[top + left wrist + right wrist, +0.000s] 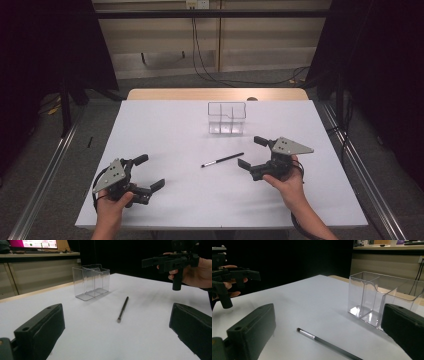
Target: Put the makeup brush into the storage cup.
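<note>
While both of my hands wait at the near side, the white counter (165, 125) carries just two things. Biggest is the clear plastic holder (227, 118), standing upright toward the far edge, divided into compartments and with nothing in it that I can see. My left gripper (145, 172) rests near the front left, jaws spread wide and holding nothing; my right gripper (254, 151) hovers at the right, jaws just as wide and also bare, its opening turned toward the middle.

Smallest is the pen (223, 160), lying flat between the grippers, nearer the right one and well short of the holder. Its long axis runs on a slant: the silvery tip (204, 165) points toward the front left, the dark back end (242, 154) toward the far right, close to my right gripper.

I judge it light, stiff and smooth, so it may roll or slide if I nudge it. Pinching across the dark barrel near its middle, jaws set square to the axis, looks like the safest hold.
</note>
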Demonstrator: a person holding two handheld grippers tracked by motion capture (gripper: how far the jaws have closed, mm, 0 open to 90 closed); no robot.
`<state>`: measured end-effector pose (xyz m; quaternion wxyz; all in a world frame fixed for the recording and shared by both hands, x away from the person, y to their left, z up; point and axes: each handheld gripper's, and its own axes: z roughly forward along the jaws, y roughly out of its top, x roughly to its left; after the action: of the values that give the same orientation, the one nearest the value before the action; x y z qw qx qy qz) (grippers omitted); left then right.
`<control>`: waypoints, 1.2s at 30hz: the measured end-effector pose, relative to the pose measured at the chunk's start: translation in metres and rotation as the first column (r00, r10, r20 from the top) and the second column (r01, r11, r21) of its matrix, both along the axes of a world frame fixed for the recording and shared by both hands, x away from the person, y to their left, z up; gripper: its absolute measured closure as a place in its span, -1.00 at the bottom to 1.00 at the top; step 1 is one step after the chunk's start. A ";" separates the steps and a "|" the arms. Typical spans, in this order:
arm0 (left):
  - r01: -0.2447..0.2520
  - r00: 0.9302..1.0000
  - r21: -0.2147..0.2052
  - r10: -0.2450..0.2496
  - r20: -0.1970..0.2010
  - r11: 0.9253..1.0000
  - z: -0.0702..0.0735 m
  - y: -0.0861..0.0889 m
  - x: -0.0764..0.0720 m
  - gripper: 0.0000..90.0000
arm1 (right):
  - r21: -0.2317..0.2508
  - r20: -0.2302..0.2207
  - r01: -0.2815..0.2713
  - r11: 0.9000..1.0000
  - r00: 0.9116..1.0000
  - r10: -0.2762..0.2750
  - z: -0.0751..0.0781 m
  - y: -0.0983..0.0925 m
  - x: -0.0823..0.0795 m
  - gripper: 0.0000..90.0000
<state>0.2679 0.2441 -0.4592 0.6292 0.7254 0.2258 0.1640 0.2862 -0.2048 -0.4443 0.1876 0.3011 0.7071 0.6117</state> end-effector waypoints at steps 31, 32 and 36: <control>0.002 1.000 -0.013 -0.002 -0.013 1.000 -0.002 0.002 0.003 -1.00 | 0.011 -0.034 -0.045 0.999 0.998 0.045 -0.010 0.034 0.027 -1.00; 0.003 1.000 -0.017 -0.003 -0.017 1.000 -0.002 0.002 0.003 -1.00 | 0.015 -0.036 -0.044 0.999 0.998 0.044 -0.010 0.036 0.029 -1.00; 0.004 1.000 -0.006 -0.004 -0.013 1.000 -0.001 0.002 0.002 -1.00 | 0.017 -0.033 -0.044 0.999 0.998 0.045 -0.009 0.039 0.033 -1.00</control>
<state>0.2703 0.2460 -0.4604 0.6301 0.7251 0.2290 0.1572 0.3189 -0.1663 -0.4535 0.1597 0.2968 0.7118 0.6163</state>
